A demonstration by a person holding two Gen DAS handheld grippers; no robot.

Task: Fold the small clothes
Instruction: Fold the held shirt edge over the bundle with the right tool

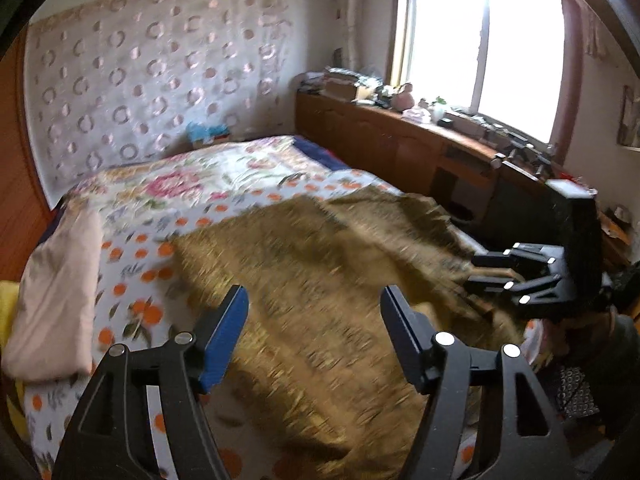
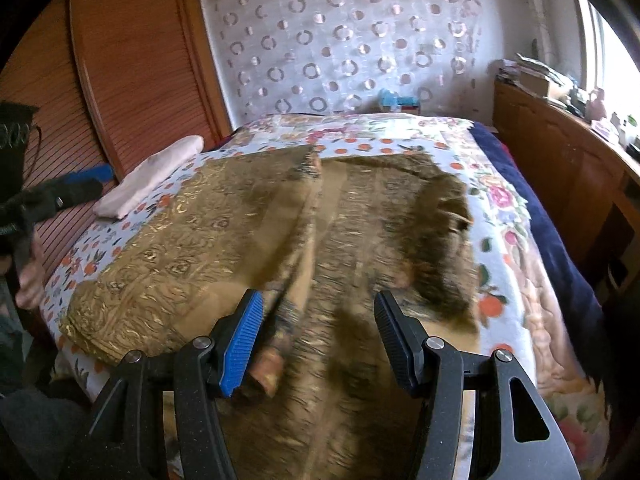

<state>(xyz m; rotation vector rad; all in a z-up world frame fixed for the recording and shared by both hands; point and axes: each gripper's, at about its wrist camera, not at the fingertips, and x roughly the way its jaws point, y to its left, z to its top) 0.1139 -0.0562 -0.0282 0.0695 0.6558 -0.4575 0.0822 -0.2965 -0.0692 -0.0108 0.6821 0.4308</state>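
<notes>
Hovering my left gripper (image 1: 314, 328), jaws wide and empty, over the olive-gold garment (image 1: 320, 280) on the bed (image 1: 132, 280); my right gripper (image 2: 318, 334), at three o'clock, gapes empty too.

Motion blurs the brown garment (image 1: 320, 280), whose near edge perhaps runs past the frame's bottom.

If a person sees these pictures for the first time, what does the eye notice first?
First, the large golden-brown patterned cloth spread over the flowered bedspread, one half folded over the other. Next, the left gripper and right gripper above its near edge, jaws apart. Then the folded pink garment by the bed's left side, and the bright window.
</notes>
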